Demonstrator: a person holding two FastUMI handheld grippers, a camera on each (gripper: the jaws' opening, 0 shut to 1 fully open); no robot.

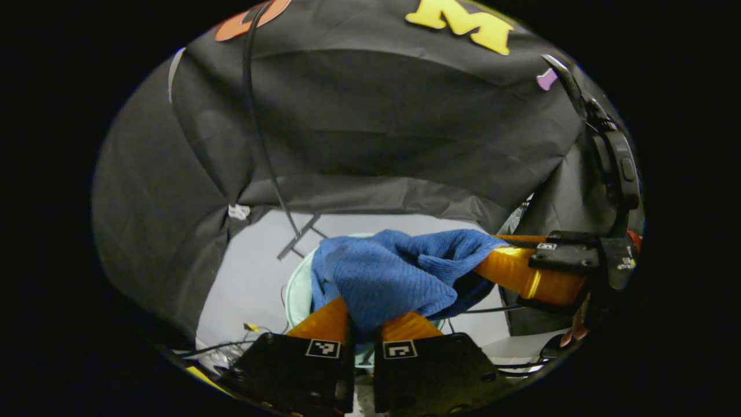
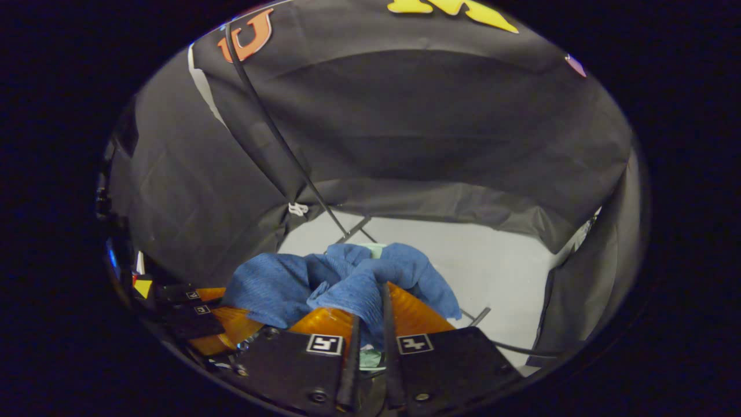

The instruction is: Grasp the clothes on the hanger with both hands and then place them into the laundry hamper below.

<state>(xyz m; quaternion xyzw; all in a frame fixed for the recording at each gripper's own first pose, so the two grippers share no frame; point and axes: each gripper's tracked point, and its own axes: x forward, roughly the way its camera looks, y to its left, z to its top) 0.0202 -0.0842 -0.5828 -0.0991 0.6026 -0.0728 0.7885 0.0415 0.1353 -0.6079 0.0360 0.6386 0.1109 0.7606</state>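
A blue knitted garment (image 1: 388, 272) hangs bunched between both grippers, just above a pale green laundry hamper (image 1: 296, 292). In the left gripper view, my left gripper (image 1: 366, 317) is shut on the garment's near fold, which is pinched between its orange fingers (image 1: 324, 321). My right gripper (image 1: 485, 260) comes in from the right, clamped on the other end. In the right gripper view, the right gripper (image 2: 370, 310) is shut on the blue garment (image 2: 278, 284), with the left gripper (image 2: 234, 324) at the lower left. A strip of the hamper (image 2: 373, 250) shows beyond the cloth.
A thin black pole (image 1: 260, 150) slants down to the metal feet of a stand (image 1: 301, 238) on the pale grey floor (image 1: 255, 272). Black cloth walls close in all round. Cables (image 1: 220, 347) lie on the floor at the lower left. A hand (image 1: 576, 333) holds the right gripper.
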